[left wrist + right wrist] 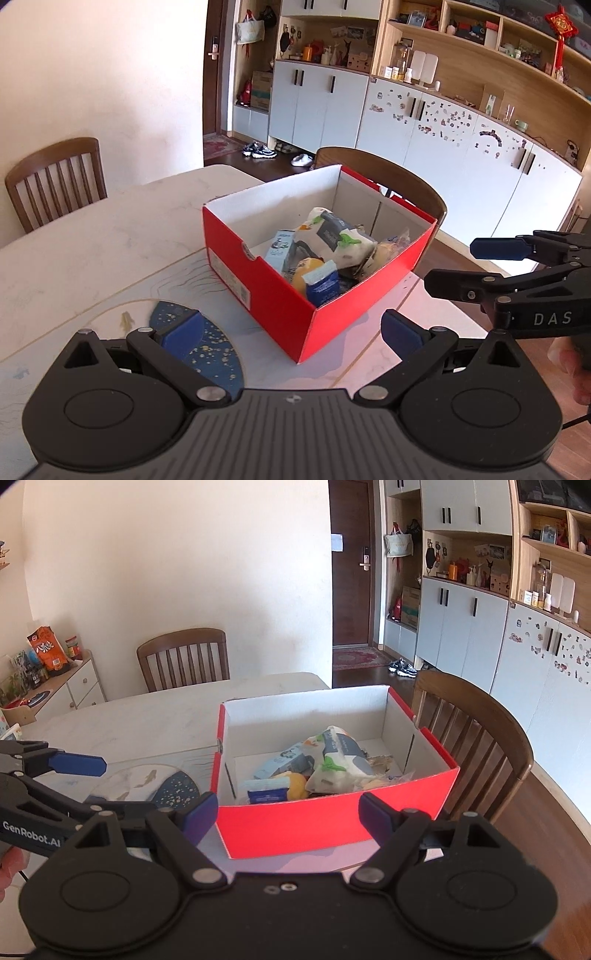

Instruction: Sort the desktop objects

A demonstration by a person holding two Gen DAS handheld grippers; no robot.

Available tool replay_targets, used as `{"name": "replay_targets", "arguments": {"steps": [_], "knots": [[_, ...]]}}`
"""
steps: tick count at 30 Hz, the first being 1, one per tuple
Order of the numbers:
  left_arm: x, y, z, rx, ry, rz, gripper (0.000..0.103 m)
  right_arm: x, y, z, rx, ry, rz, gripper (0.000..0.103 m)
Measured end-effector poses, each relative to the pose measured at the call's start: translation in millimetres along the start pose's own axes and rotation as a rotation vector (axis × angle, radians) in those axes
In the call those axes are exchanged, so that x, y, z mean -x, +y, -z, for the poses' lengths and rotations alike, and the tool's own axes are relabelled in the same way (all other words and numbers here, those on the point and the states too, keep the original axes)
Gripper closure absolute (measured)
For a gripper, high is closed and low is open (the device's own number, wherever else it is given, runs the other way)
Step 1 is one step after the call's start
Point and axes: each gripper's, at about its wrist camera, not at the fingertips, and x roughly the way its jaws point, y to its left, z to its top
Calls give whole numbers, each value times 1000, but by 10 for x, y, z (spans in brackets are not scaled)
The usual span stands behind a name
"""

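Note:
A red cardboard box [273, 299] [332, 827] stands on the pale table [92, 236] [147, 720]. Inside lie a white tissue pack [334, 236] [338, 757], a light blue carton [279, 253] [282, 762], a yellow round item [308, 271] [295, 784], a blue packet [323, 286] [266, 792] and other small items. My left gripper [291, 328] is open and empty just before the box's near corner; it also shows at the left of the right wrist view [140, 786]. My right gripper [288, 812] is open and empty before the box's near wall; it shows at the right of the left wrist view [450, 266].
A round dark blue mat with fish drawings [207, 343] [162, 786] lies on the table left of the box. Wooden chairs stand behind the table [55, 181] [184, 657] and beside the box [406, 184] [469, 731]. Cabinets [461, 144] line the far wall.

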Motion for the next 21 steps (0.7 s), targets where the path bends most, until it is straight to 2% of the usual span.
{"name": "replay_targets", "arguments": {"steps": [21], "knots": [[85,98,73,11,18,-12,0,54,124,80,-25,11,18,20]]}}
